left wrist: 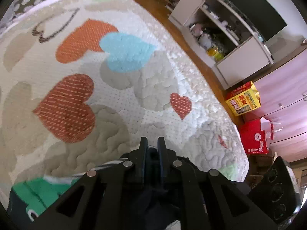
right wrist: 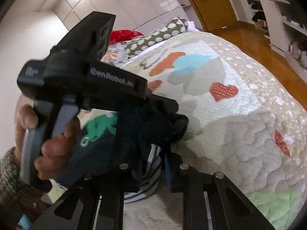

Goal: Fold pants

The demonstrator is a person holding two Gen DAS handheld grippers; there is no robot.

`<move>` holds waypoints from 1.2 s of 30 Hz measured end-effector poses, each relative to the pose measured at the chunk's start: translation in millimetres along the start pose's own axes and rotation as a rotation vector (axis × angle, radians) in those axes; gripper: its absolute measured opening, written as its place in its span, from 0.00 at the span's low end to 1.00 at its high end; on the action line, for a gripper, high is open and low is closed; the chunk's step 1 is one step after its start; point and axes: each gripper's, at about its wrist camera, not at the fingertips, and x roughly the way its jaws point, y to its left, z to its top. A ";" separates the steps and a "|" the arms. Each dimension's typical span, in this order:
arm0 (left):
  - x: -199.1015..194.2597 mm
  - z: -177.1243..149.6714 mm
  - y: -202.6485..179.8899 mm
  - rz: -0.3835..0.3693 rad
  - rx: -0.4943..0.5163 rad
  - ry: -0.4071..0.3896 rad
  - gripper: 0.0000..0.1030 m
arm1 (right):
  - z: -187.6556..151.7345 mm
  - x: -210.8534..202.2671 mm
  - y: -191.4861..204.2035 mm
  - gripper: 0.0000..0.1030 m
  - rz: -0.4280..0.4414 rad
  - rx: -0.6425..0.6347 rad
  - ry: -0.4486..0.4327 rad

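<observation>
The pants [right wrist: 107,145] are dark navy with a green print and a striped inner part, bunched up over the heart-patterned quilt [right wrist: 239,126]. My left gripper [left wrist: 152,143] is shut on a fold of the dark fabric [left wrist: 152,151], held above the quilt [left wrist: 115,95]; it also shows in the right wrist view [right wrist: 172,118], held in a hand. My right gripper [right wrist: 153,164] is partly open, with striped and navy cloth between its fingers; whether it grips the cloth I cannot tell.
The quilt covers a bed with pillows [right wrist: 163,32] at the far end. A wooden floor [left wrist: 182,28] runs along the bed's right side, with white shelving [left wrist: 220,28] and yellow and red boxes [left wrist: 245,99] beside it. Glossy wardrobe doors [right wrist: 119,2] stand behind.
</observation>
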 end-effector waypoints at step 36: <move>-179.0 -234.7 156.0 0.216 -0.557 -0.510 0.49 | -5.9 38.2 181.0 0.56 0.029 -0.478 0.169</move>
